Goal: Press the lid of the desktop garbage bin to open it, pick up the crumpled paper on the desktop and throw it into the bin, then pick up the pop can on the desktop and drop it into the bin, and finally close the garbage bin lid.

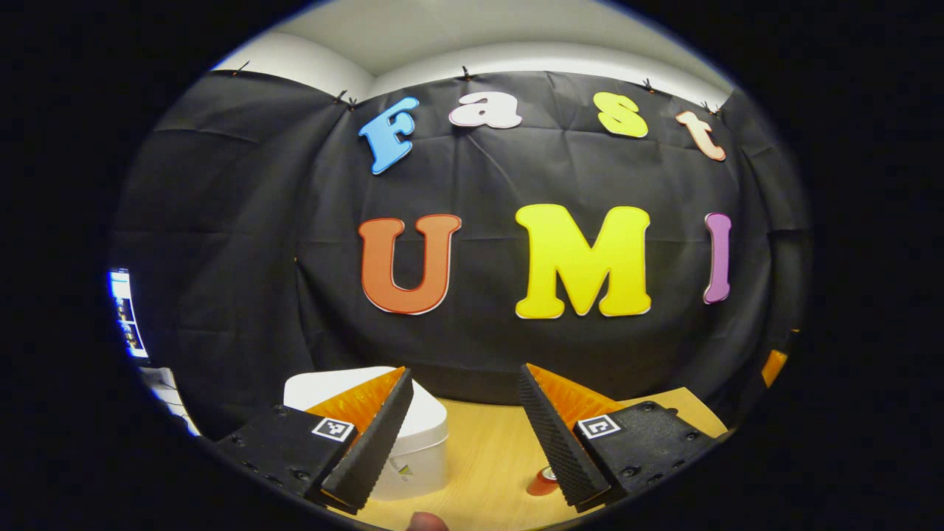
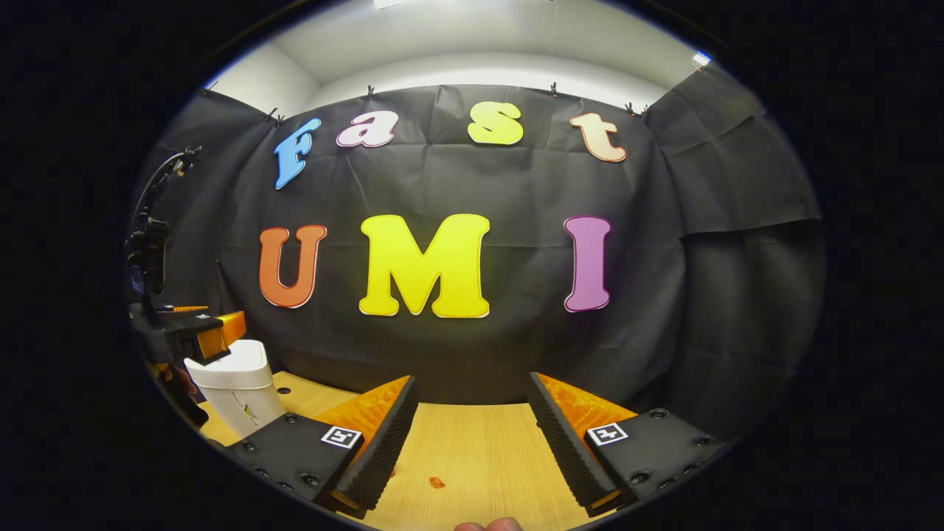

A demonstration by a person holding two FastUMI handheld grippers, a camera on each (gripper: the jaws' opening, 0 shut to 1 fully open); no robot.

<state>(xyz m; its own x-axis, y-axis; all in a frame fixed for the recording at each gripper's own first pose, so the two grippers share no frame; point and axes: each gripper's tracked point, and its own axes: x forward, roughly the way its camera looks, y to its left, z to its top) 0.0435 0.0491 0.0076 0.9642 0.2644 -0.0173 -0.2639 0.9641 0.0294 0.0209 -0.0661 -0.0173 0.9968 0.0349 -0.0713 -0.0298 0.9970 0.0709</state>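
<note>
Garbage bin, white with its lid down, stands on your wooden desktop behind your left gripper's left finger. A pop can peeks out beside its right finger. Both jaws are spread wide, holding nothing. Your right gripper also gapes empty over bare wood, the bin far to its left.
</note>
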